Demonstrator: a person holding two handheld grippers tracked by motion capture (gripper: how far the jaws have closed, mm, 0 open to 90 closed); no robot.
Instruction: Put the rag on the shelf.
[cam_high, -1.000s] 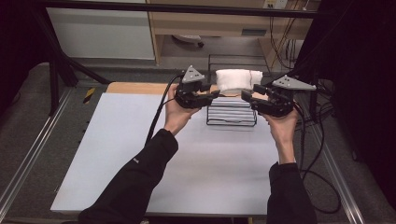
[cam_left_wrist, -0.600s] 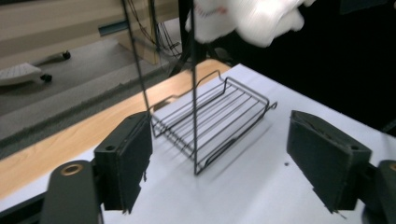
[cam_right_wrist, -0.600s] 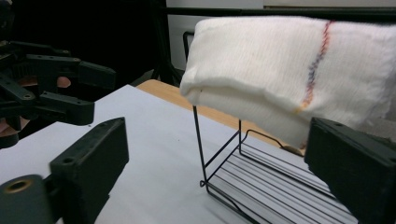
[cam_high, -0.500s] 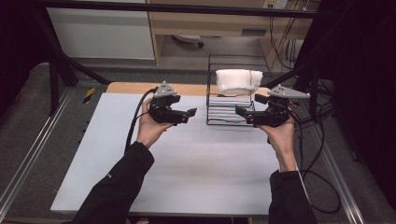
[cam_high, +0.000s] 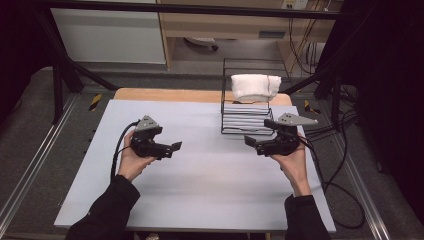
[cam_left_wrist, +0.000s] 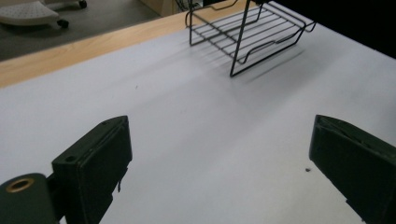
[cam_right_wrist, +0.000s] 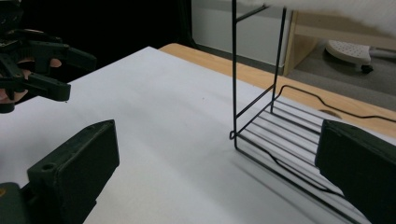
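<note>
A folded white cloth (cam_high: 255, 86) rests atop a black wire rack (cam_high: 248, 119), just beyond the right gripper (cam_high: 252, 141). The left gripper (cam_high: 176, 147) sits well apart. Both grippers' jaws have just been opening and stand wide, empty

No legible text, brand, number or sign in any view. High view: a pale blue label strip (cam_high: 272, 34) sits on the front edge of the wooden shelf unit behind the surface, too small and blurred to read. Yellow-and-black hazard-striped markers (cam_high: 95, 101) lie on the floor at the surface's far corners; stripes only, no lettering. Both gripper views: nothing written.
</note>
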